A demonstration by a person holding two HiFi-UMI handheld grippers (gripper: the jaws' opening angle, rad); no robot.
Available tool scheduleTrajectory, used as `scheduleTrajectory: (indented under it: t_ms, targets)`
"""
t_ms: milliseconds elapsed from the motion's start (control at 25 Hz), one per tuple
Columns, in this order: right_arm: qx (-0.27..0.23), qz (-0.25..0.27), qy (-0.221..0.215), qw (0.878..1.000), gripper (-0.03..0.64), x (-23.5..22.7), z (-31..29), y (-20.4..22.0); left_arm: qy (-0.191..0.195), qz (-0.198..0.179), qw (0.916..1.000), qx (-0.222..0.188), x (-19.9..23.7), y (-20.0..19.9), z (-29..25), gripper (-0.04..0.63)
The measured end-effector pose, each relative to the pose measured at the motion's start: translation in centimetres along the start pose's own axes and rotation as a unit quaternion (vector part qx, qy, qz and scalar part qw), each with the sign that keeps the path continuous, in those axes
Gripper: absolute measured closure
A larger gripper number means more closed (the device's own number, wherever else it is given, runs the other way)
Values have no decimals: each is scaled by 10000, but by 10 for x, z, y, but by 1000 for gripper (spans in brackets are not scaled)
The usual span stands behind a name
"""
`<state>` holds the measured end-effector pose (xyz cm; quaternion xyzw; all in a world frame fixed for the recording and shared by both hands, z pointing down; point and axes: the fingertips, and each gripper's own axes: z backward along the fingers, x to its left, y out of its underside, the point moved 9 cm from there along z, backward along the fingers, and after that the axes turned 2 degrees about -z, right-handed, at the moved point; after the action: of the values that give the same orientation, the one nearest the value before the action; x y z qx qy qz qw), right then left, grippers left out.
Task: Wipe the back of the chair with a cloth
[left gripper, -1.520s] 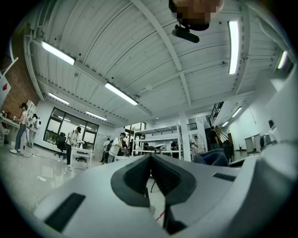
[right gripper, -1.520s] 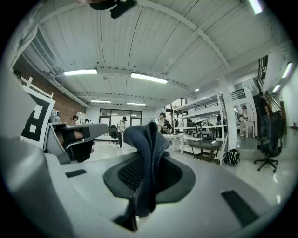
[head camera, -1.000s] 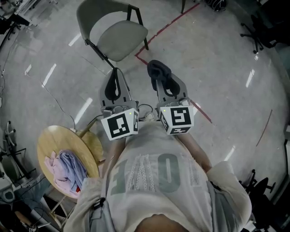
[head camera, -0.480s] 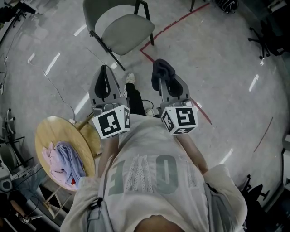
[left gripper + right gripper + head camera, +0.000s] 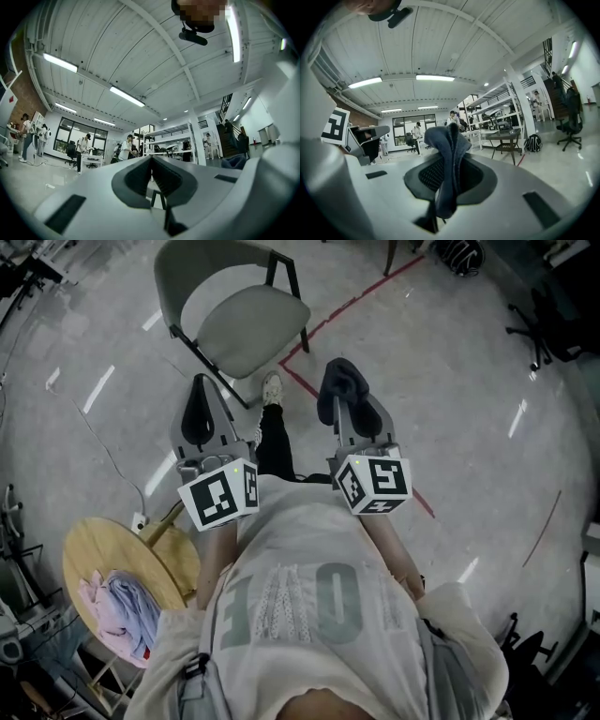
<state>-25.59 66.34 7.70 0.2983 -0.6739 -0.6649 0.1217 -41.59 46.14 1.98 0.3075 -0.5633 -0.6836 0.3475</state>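
**Cloth clamped in the right hand-held gripper, chair ahead and untouched**

The right hand-held gripper is clamped on a dark blue cloth. The right gripper view shows it closely: the fabric stands bunched above the ribbed black pads and a fold hangs below them. From the head view the same cloth is only a dark lump capping the jaw tips.

The left hand-held gripper has its jaws together with nothing between them. This is plain in the left gripper view, where the two dark pads meet in a thin line. In the head view this gripper is held level with the right one, the two side by side in front of the person's chest, each with its marker cube nearest the body.

Only the head view shows the chair. It has a grey seat, a curved grey back and dark legs, and stands on the floor ahead of both grippers, apart from the cloth. The person's shoe is just beside its front leg, and a red tape line runs past it on the floor. At lower left a round wooden desk carries pink and blue cloths.

Both gripper views tilt upward, taking in a white ribbed ceiling with strip lights, shelving and people at a distance. The right gripper view also catches the left gripper's marker cube at its left edge.
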Motion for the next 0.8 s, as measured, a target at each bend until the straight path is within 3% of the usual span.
scheduleTrajectory:
  t_ms: [240,480,800]
  targets:
    - [377,-71,-161,9991,557,-17,-91,-1,-304,10,9992,251,18,20,-73,580]
    - [636,-120,-340,9973,557,-6,-223,-15,-384,-75,9982,460,62,37,-183,580]
    - [466,217,-933,9943,557,7,-401,-74,-293,-289,9991,121,103,42,-358,580]
